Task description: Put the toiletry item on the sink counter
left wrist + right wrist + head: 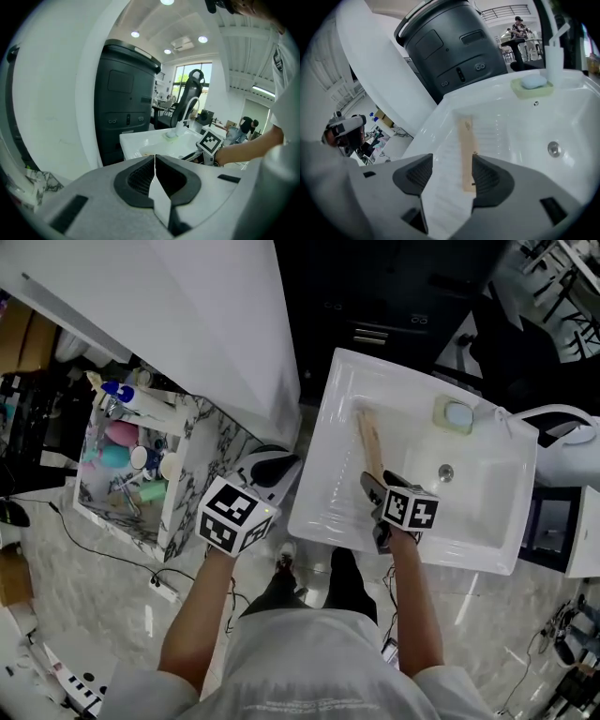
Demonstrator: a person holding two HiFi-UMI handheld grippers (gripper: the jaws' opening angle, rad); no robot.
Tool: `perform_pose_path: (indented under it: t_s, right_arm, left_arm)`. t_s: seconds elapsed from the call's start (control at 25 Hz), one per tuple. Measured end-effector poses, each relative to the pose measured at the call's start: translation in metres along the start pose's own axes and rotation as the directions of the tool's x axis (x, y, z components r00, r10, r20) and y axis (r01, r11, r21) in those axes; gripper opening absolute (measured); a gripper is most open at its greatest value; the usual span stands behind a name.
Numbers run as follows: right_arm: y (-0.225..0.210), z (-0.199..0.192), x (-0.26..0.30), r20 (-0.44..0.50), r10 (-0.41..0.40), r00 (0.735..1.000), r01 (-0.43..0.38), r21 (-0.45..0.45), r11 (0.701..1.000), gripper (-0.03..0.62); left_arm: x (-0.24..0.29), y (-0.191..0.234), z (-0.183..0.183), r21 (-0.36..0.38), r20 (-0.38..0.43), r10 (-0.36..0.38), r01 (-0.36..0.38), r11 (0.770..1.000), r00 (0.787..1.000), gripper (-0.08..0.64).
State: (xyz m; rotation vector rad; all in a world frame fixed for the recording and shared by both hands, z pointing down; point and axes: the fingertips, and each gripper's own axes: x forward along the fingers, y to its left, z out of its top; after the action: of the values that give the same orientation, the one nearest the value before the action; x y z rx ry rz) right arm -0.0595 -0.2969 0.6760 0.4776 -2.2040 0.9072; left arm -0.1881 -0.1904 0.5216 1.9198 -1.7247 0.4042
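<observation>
Right gripper [452, 171] spread over wooden stick [465, 145] on sink [452, 102], stick's kind unclear, left gripper [154, 161] pressed together

Toiletry item [465, 150] lying on sink [515, 122] ledge, between the jaws of the right gripper [452, 159].
Item is lying lengthwise, running forward from between the parted jaws, just beside the right jaw. Drain [553, 148] is sitting in the basin ahead-right of them, soap dish [532, 84] resting on the far rim, faucet [553, 56] standing just behind it. Cabinet [450, 51] is standing beyond the sink. Left gripper [154, 160] jaws are facing the sink from its left side; storage box [178, 484] is sitting left of them.
</observation>
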Motion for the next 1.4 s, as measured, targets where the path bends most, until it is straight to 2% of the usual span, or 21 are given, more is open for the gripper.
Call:
perform_pose_path:
  t_s: [0.2,0.36,0.52,0.72,0.84,1.04,1.2,1.32,1.4]
  right_arm:
    - [0.020,0.003,-0.044,0.099,-0.037,0.994,0.040,-0.032,0.999,0.247]
    - [0.035,0.017,-0.095,0.215,-0.120,0.969,0.148,-0.115,0.982,0.228]
    - [0.050,0.033,-0.152,0.359,-0.189,0.914,0.249,-0.129,0.960,0.174]
    - [0.077,0.041,-0.222,0.530,-0.237,0.814,0.341,-0.105,0.934,0.056]
    - [0.094,0.033,-0.258,0.590,-0.264,0.763,0.410,-0.127,0.903,0.003]
    - [0.130,0.027,-0.311,0.676,-0.246,0.694,0.503,-0.210,0.839,-0.003]
    - [0.162,0.026,-0.346,0.725,-0.212,0.655,0.546,-0.262,0.796,-0.003]
    - [0.182,0.027,-0.363,0.752,-0.181,0.634,0.555,-0.279,0.783,-0.003]
    - [0.192,0.026,-0.373,0.768,-0.163,0.620,0.551,-0.277,0.787,-0.003]
  left_arm:
    - [-0.028,-0.014,0.007,0.044,0.039,-0.029,0.027,0.999,0.999,0.015]
    - [-0.058,-0.025,0.021,0.100,0.113,-0.052,0.041,0.994,0.992,0.015]
    - [-0.087,-0.038,0.036,0.161,0.176,-0.091,0.062,0.985,0.980,0.015]
    - [-0.123,-0.054,0.047,0.238,0.229,-0.132,0.077,0.968,0.964,0.015]
    - [-0.143,-0.061,0.055,0.268,0.259,-0.150,0.078,0.960,0.954,0.015]
    - [-0.171,-0.076,0.072,0.321,0.320,-0.182,0.074,0.944,0.930,0.015]
    - [-0.190,-0.089,0.085,0.345,0.362,-0.203,0.071,0.936,0.910,0.015]
    - [-0.203,-0.098,0.093,0.364,0.389,-0.220,0.070,0.929,0.895,0.015]
    - [-0.212,-0.103,0.099,0.379,0.405,-0.231,0.067,0.923,0.885,0.015]
